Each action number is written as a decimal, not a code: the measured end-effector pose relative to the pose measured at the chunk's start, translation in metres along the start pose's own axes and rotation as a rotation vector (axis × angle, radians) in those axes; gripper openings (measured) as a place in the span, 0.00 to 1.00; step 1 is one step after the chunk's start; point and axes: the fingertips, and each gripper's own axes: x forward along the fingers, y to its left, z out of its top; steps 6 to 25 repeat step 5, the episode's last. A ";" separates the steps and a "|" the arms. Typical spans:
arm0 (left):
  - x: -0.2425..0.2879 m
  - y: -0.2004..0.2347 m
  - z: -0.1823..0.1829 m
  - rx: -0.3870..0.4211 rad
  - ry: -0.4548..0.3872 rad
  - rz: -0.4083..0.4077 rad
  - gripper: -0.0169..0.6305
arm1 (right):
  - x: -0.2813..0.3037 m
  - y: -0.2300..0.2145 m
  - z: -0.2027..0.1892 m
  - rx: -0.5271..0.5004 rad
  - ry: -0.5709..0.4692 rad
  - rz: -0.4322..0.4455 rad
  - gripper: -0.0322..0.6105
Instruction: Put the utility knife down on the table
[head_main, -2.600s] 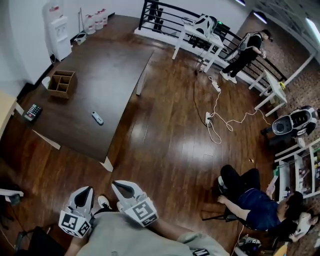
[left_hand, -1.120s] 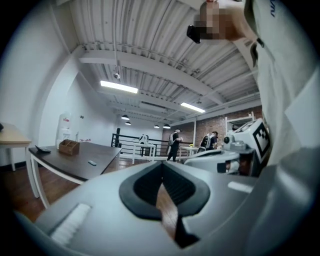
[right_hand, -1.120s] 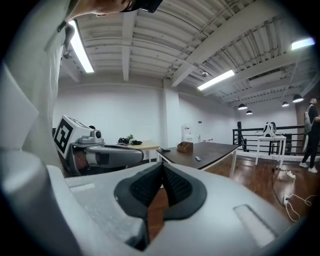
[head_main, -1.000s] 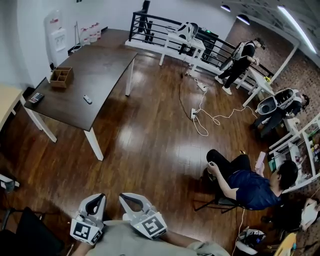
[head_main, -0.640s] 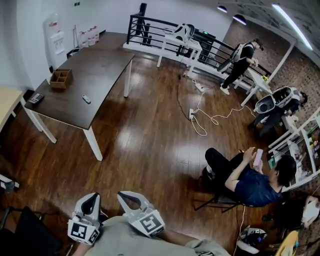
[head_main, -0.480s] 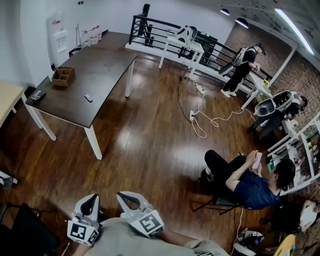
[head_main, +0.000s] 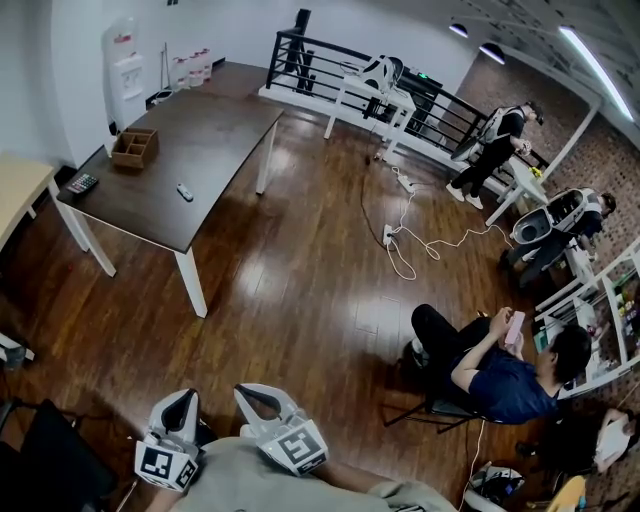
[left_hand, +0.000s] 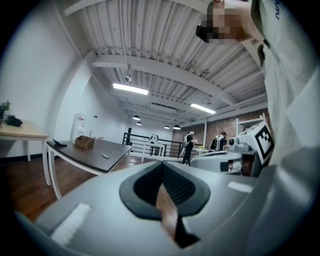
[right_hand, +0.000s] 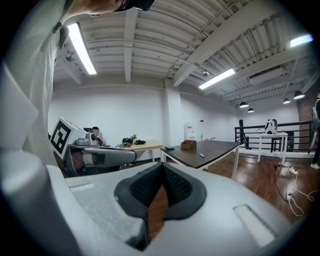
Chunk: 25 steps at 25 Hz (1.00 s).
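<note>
The utility knife (head_main: 185, 192), a small grey object, lies on the dark brown table (head_main: 215, 130) far ahead at the upper left. It also shows small on the table in the left gripper view (left_hand: 105, 156) and in the right gripper view (right_hand: 201, 155). My left gripper (head_main: 183, 398) and right gripper (head_main: 246, 392) sit side by side at the bottom of the head view, close to my body and well away from the table. Both are shut with nothing between their pads, as the left gripper (left_hand: 161, 169) and the right gripper (right_hand: 162, 171) show in their own views.
A wooden compartment box (head_main: 135, 147) and a dark calculator-like device (head_main: 82, 184) also rest on the table. A person sits on a chair (head_main: 490, 372) to the right. A power strip and white cable (head_main: 405, 245) lie on the wood floor. A black chair (head_main: 40, 462) stands at bottom left.
The table now lies much farther off than 2.6 s ago. My left gripper has slipped slightly lower and left. The seated person has raised a phone. Both grippers stay shut.
</note>
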 end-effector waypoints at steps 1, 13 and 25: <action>-0.001 0.000 0.000 -0.001 0.001 0.000 0.02 | 0.000 0.001 0.000 0.001 0.001 0.000 0.05; -0.003 0.008 0.000 -0.006 0.006 -0.002 0.02 | 0.006 0.005 0.001 0.002 0.008 -0.003 0.05; -0.003 0.008 0.000 -0.006 0.006 -0.002 0.02 | 0.006 0.005 0.001 0.002 0.008 -0.003 0.05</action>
